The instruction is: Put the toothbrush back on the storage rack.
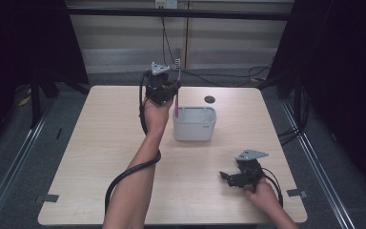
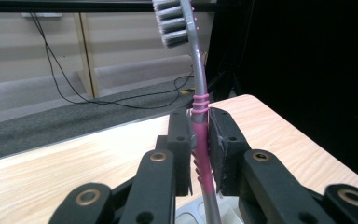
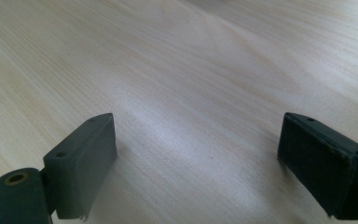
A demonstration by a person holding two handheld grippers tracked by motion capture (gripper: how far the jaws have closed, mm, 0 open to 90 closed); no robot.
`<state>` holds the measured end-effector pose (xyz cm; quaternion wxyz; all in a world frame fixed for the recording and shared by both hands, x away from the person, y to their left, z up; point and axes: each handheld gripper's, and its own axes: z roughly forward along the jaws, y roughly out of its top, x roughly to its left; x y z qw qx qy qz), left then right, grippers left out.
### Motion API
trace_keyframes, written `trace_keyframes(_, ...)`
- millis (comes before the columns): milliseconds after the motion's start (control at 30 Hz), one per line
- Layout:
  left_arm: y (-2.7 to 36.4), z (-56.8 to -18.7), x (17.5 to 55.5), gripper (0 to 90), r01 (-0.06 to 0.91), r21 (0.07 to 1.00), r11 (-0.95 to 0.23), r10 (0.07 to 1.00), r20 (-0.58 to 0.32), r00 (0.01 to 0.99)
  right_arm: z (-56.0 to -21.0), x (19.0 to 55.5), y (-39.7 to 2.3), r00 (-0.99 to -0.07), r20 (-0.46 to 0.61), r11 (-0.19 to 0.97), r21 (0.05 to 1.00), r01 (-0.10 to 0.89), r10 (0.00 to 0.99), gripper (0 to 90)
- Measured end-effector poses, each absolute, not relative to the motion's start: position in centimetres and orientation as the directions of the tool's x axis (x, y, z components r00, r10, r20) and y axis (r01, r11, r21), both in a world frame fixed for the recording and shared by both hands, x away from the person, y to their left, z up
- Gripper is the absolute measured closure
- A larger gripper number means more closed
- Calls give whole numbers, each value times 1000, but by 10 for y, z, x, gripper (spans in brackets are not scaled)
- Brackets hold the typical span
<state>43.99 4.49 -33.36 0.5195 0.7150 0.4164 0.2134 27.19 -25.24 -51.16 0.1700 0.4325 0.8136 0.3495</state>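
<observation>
My left gripper (image 1: 171,88) is raised above the table's middle, just left of a white rectangular cup (image 1: 195,123). Its jaws are shut on a pink and grey toothbrush (image 2: 199,112), held upright with the bristles (image 2: 172,23) on top. In the high view the toothbrush (image 1: 177,98) hangs with its pink lower end at the cup's left rim. The cup's rim (image 2: 191,215) peeks out below the jaws. My right gripper (image 1: 229,177) rests low at the table's front right, open, with bare wood between its pads (image 3: 81,163).
A wooden table (image 1: 105,143) holds a small dark round spot (image 1: 209,99) behind the cup. Black cables (image 1: 219,76) lie on the floor beyond the far edge. Dark curtains stand at both sides.
</observation>
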Motion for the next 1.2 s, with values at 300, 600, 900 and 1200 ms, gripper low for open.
trace_keyframes(300,40,-342,441,797,356,928,-112,822,-114,557,-512,272,-252,-572,25,384,717,582,820,108)
trace_keyframes(600,39,-355,446,795,365,923,-121,831,-107,546,-512,273,-253,-576,21,389,718,578,817,107)
trace_keyframes(900,36,-363,446,793,354,924,-146,830,-81,553,-512,273,-253,-575,24,388,716,581,817,107)
trace_keyframes(1200,37,-373,444,792,367,917,-154,829,-82,554,-512,273,-253,-578,25,389,716,580,816,105)
